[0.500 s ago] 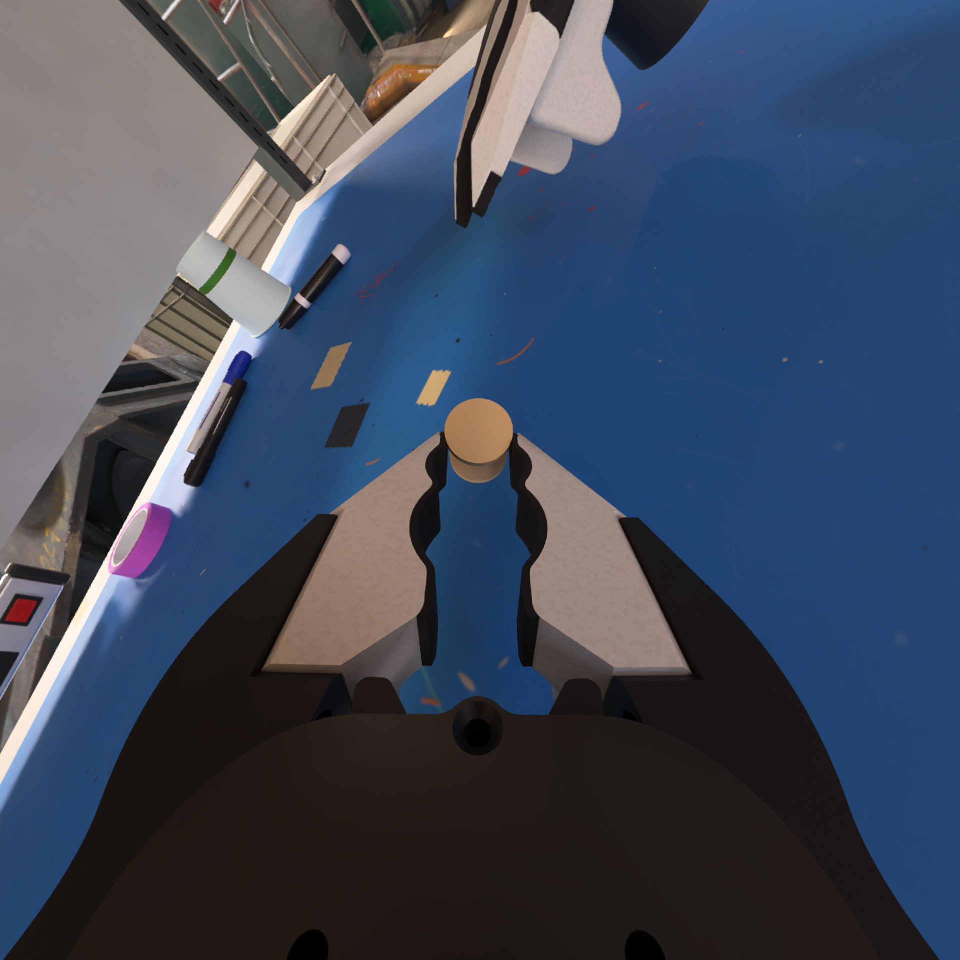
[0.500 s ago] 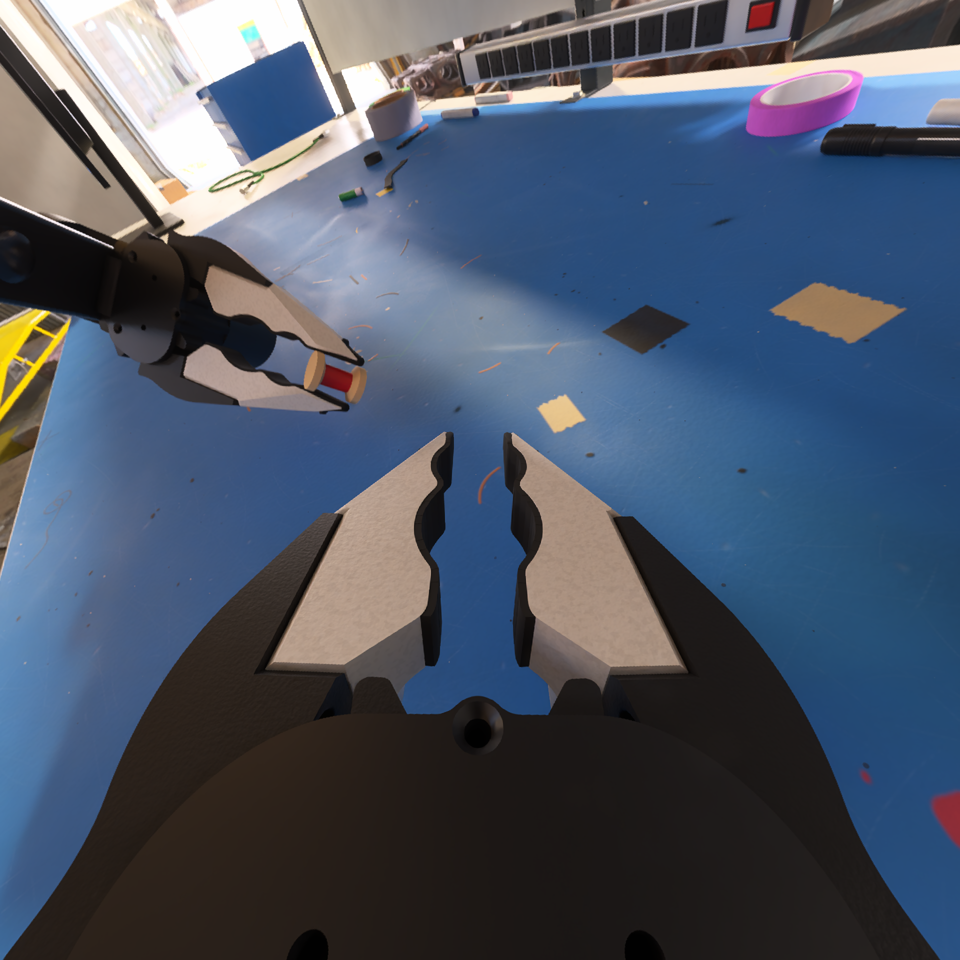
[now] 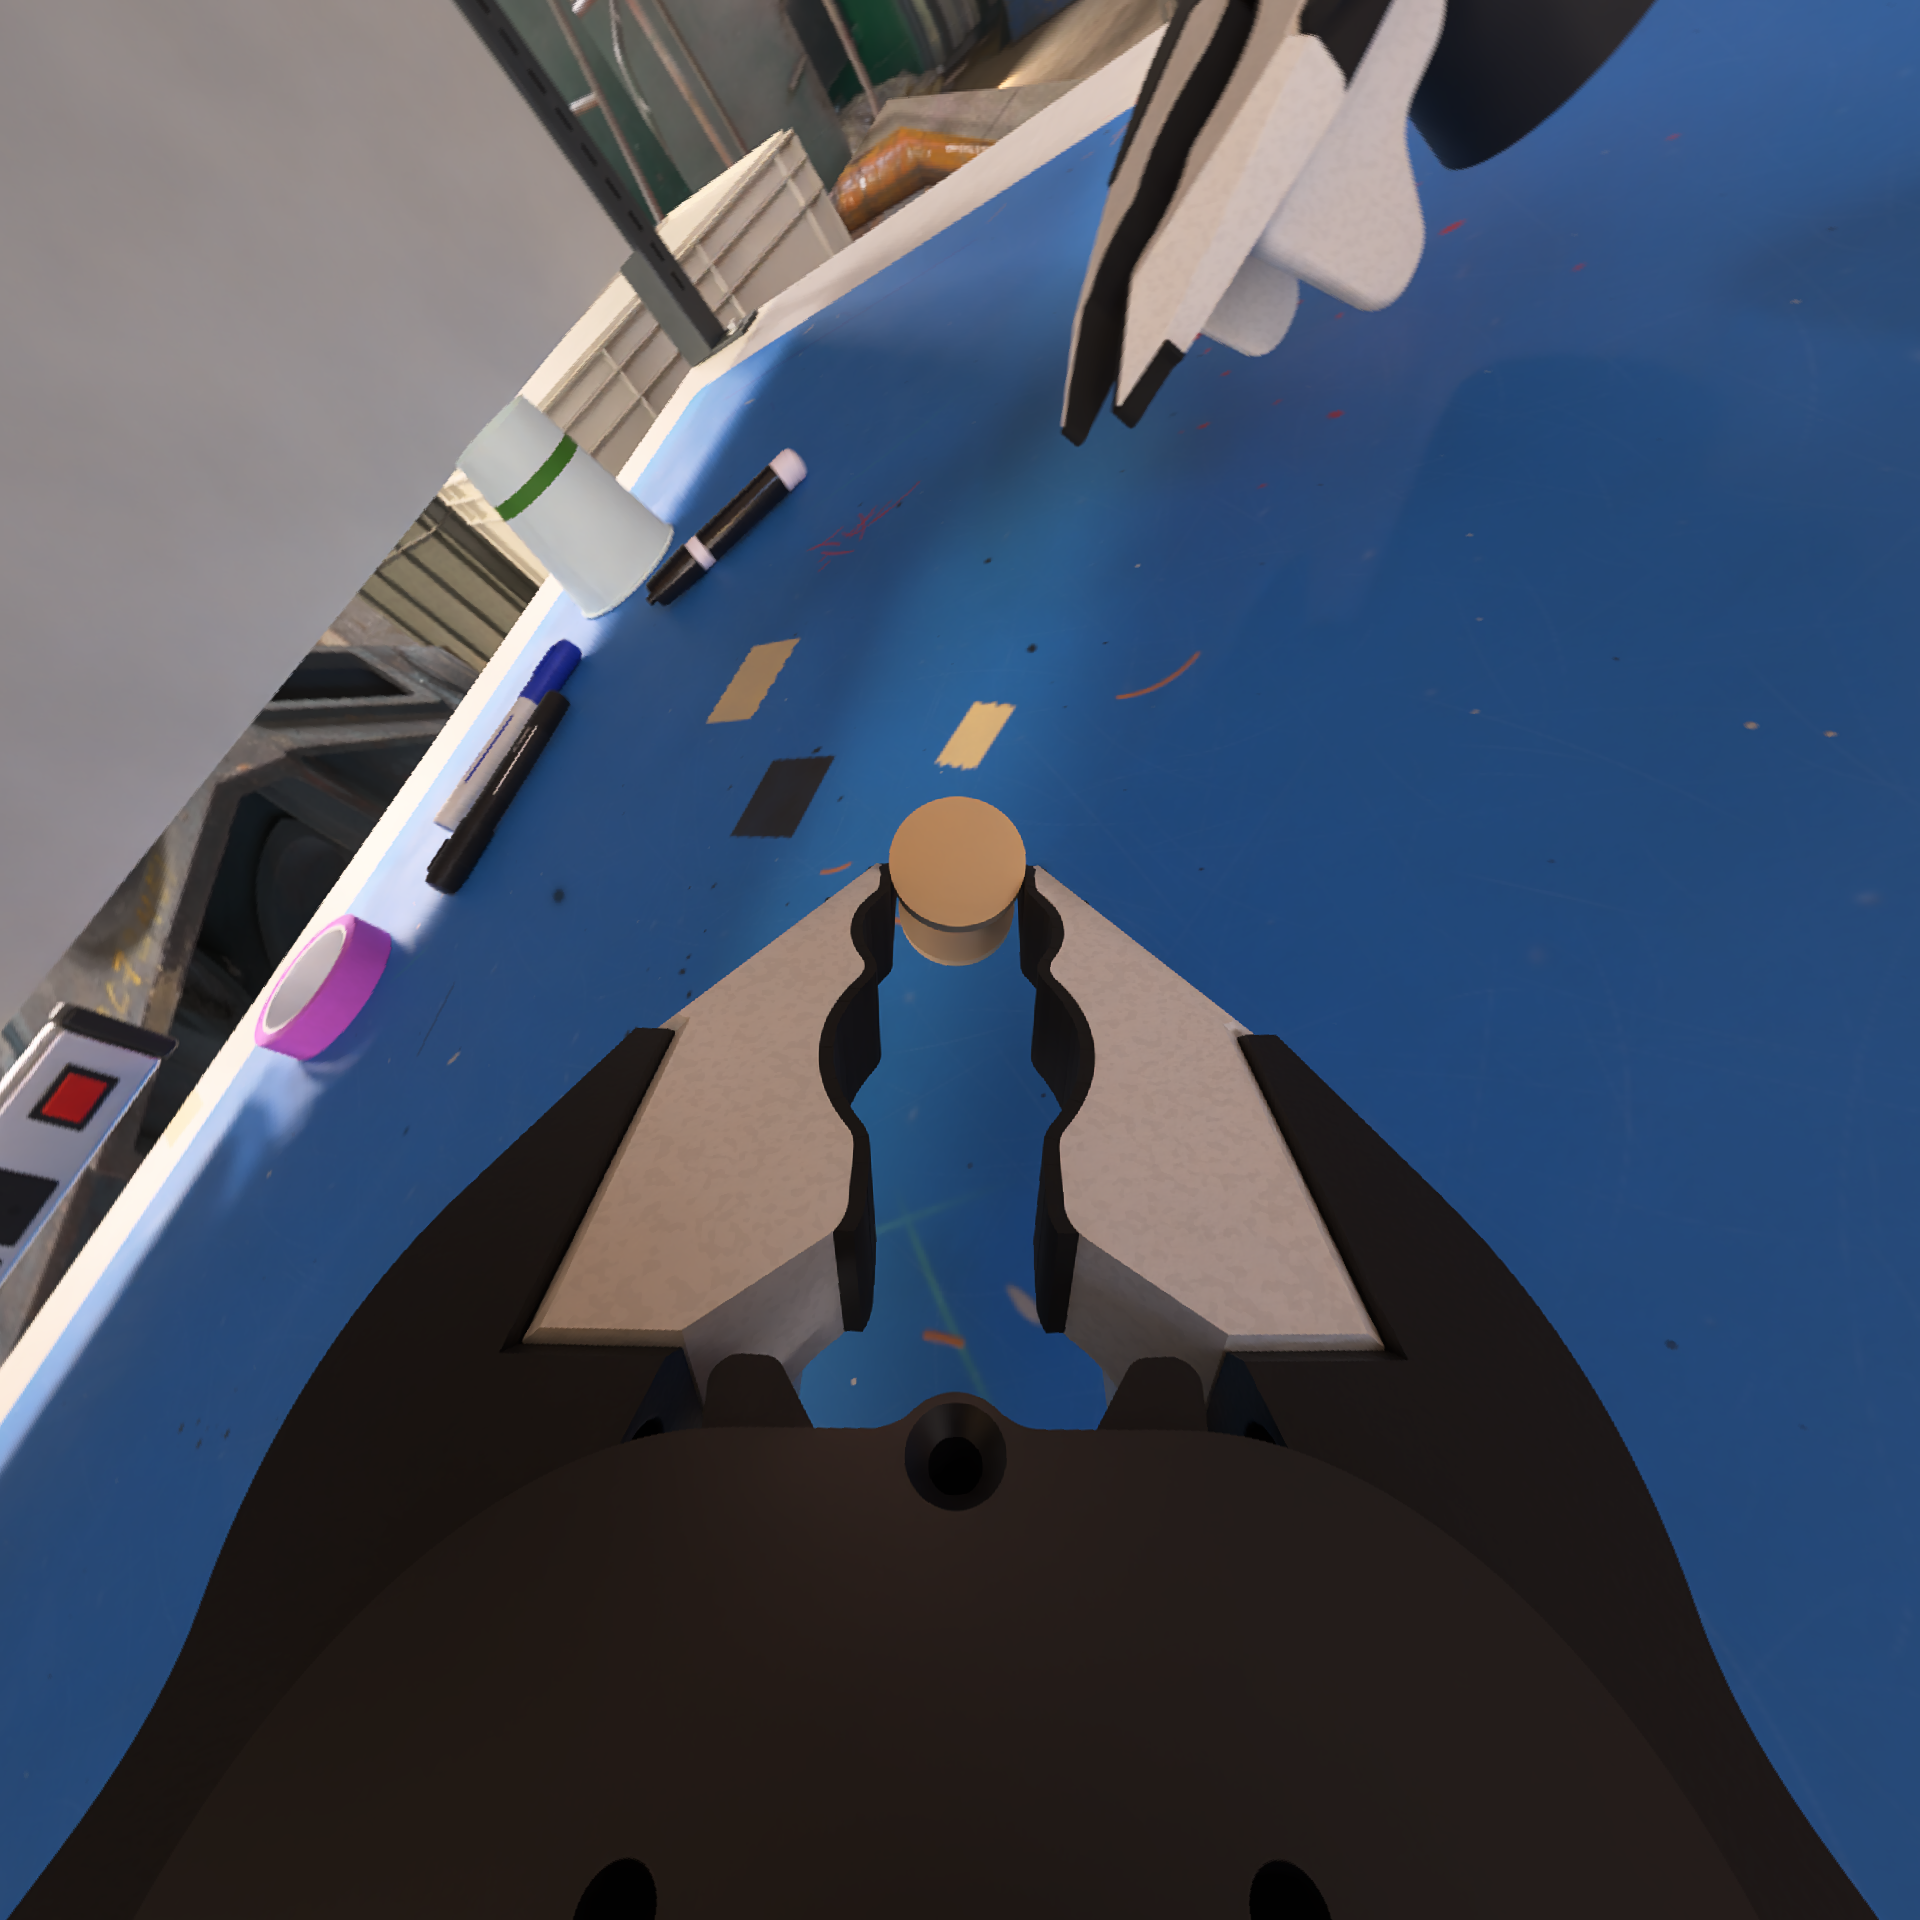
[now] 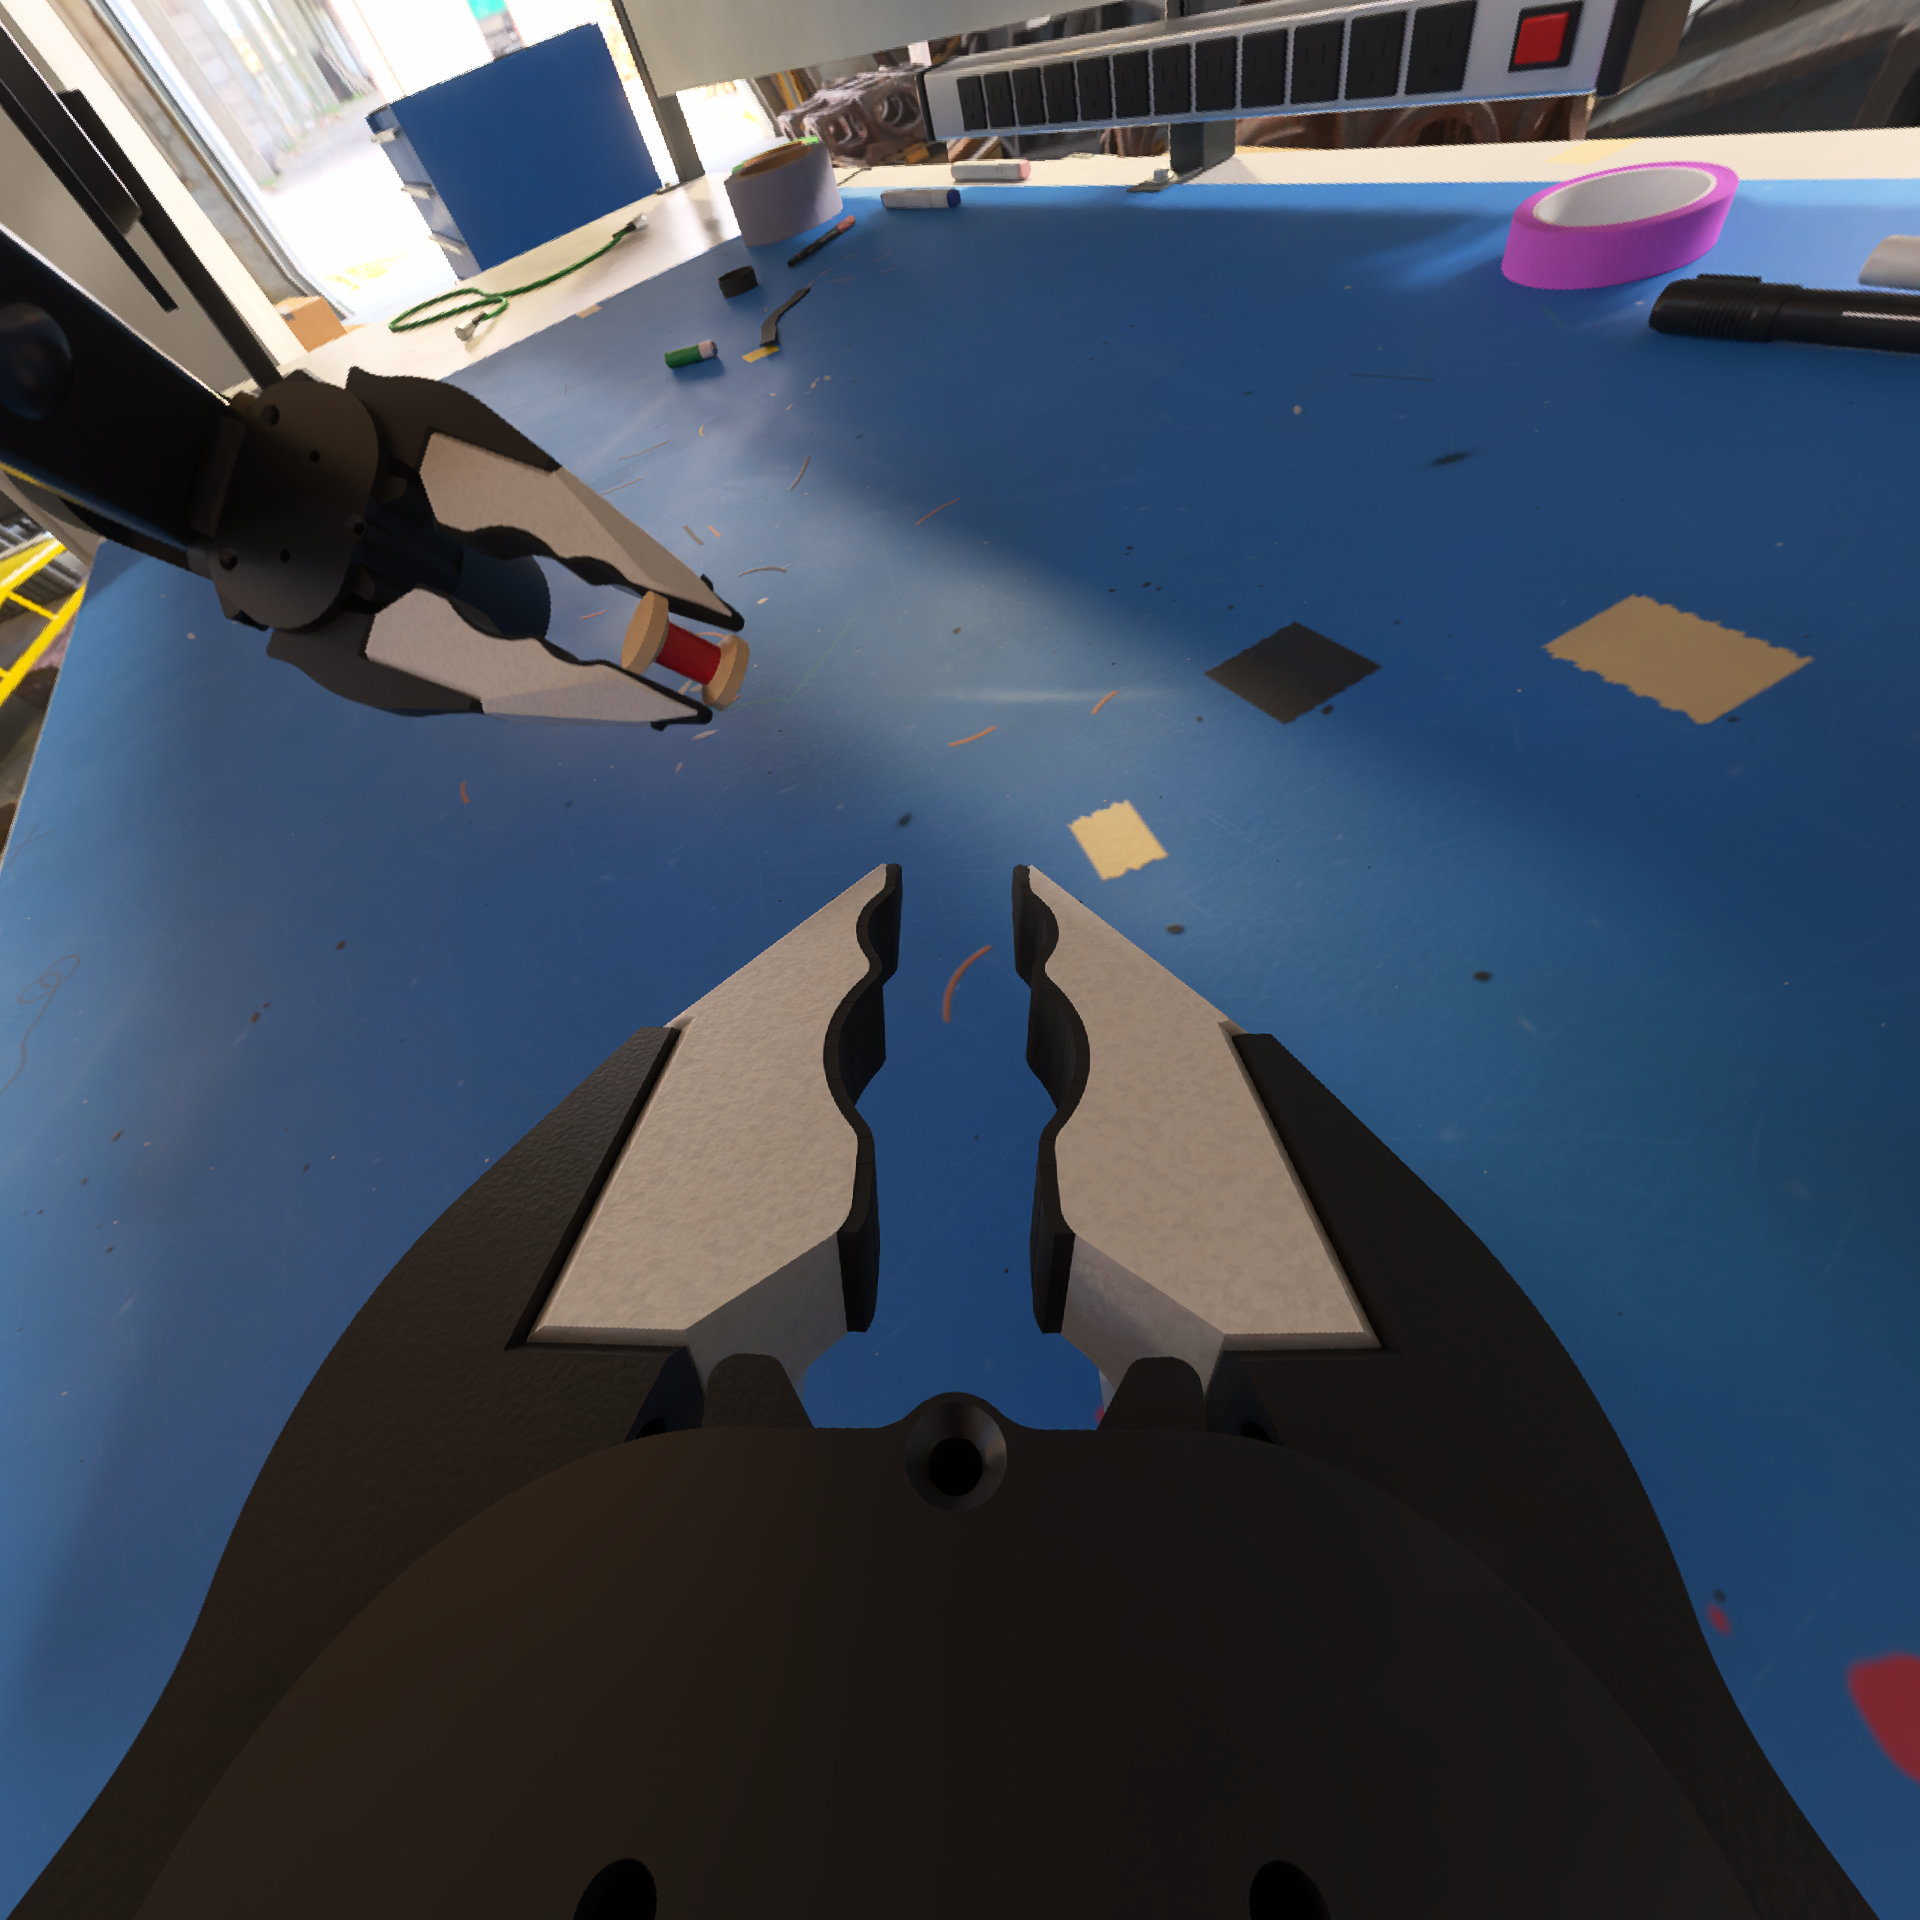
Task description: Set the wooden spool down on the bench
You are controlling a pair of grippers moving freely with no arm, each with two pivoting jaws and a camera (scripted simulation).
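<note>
Both the left gripper [image 3: 956, 883] and right gripper [image 4: 956, 883] have matte black rounded bodies, grey speckled wedge-shaped fingers [image 4: 727, 1153] with wavy black inner pads, and a central round hole.

the wooden spool [image 3: 956, 878] is a small reel with two pale round wooden end discs and a red-wound core between them; it hangs clear of the blue surface [image 3: 1455, 935], pinched at the very tips of the left gripper [image 3: 956, 894], whose jaws press in on it from either side; from the left wrist view one flat end disc faces the camera, round and unmarked, with the second disc showing just behind it; from the right wrist view the spool [image 4: 686, 655] lies on its side, axis roughly level and slightly tilted, its far disc poking just past the fingertips [image 4: 717, 613]; no part of it appears to touch the surface.
</note>
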